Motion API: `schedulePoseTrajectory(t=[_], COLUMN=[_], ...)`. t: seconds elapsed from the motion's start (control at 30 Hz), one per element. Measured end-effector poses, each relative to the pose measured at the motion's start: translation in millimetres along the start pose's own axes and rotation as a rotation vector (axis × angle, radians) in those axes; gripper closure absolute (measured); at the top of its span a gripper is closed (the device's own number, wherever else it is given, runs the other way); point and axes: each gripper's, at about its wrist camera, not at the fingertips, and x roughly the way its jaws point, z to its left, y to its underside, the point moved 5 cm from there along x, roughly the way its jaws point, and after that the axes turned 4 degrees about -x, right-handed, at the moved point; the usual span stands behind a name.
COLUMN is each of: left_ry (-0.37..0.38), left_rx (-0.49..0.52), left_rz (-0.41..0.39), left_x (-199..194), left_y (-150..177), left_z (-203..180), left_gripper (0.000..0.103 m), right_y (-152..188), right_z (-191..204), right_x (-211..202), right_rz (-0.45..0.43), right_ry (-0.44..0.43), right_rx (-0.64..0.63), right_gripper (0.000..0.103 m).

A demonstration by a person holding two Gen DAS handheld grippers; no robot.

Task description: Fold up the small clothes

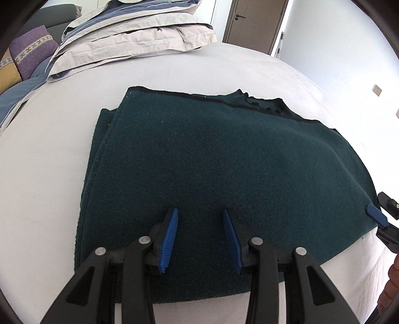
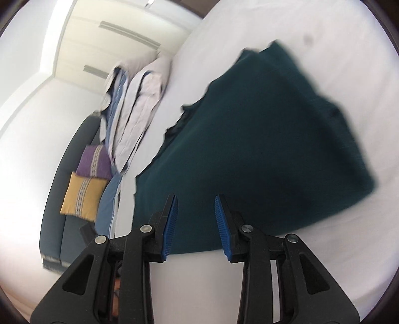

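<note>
Sweater: a dark green knit sweater (image 1: 212, 162) lies flat on the white bed (image 1: 45, 174), filling the middle of the left wrist view; it looks already folded into a rough rectangle, with a layered edge at the left of the frame and the ribbed collar at the upper right.
Step in hand: judged from how it lies, a fold is made and both grippers stand at the near hem, in the lower part of each frame, between one fold and the next.
Left gripper: the left gripper (image 1: 200, 236) hangs over the near edge of the knit, lower centre of the frame, jaws parted, nothing pinched between the blue pads.
Right gripper: the right gripper (image 2: 195, 224) stands at the hem in the lower centre of its own blurred view, jaws likewise parted and empty; one blue pad tip shows at the right edge of the left wrist view.
Next move: likely each gripper must lower onto the hem, pinch every layer, then carry the edge toward the collar.
Risk: the thick knit may slip, or only the top layer may be caught.
Surface: smooth white sheet, soft under pressure.
Room: folded bedding (image 1: 129, 32) in the upper left, purple cushion (image 1: 32, 49) and yellow cushion (image 2: 83, 194) on a grey sofa (image 2: 53, 199), a door (image 1: 254, 22) at the top.
</note>
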Motion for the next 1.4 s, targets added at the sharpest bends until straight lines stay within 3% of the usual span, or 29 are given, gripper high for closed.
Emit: schedulePoseTrajectory(t=[0.1,0.13,0.33,0.7,0.9,1.03,1.1,1.17,1.4], left_ry=[0.005,0.005,0.013,0.004,-0.016,0.037,0.085,0.137,0.192], left_rx=[0.001,0.001,0.000,-0.008,-0.013,-0.003,0.013,0.014,-0.091], left_rz=[0.000,-0.001,-0.005,0.007,0.009,-0.025,-0.042,-0.051,-0.004], left_x=[-0.5,-0.7,0.0,-0.2,-8.5,-23.5,-28.8,-29.8,-6.9], left_y=[0.7,0.8,0.8,-1.3,-5.0,-14.2,-20.7,-28.2,-43.8], left_z=[0.4,0.4,0.6,-0.1,-5.4,-22.4,-34.8,-44.8,-32.8], left_gripper=[0.062,0.062,0.062,0.061,0.061,0.060,0.049,0.047,0.046], right_y=[2.2,2.4,-0.1,-40.4,-49.7,-53.1,-53.7,-53.2,-59.8], right_z=[11.1,11.3,-6.1,-66.7,-86.9,-99.1,-102.5,-101.8,-99.9], right_x=[19.3,25.7,35.5,-73.6,-104.3,-112.5,-113.2,-110.0,-95.4], right_rz=[0.057,0.069,0.060,-0.189,-0.214,-0.202,-0.193,-0.180,-0.129], right_ry=[-0.014,-0.010,0.014,0.164,0.211,0.216,0.212,0.207,0.218], right_rx=[-0.022,-0.024,0.007,0.093,0.108,0.106,0.107,0.105,0.074], right_gripper=[0.066,0.058,0.060,0.056,0.047,0.046,0.045,0.044,0.044])
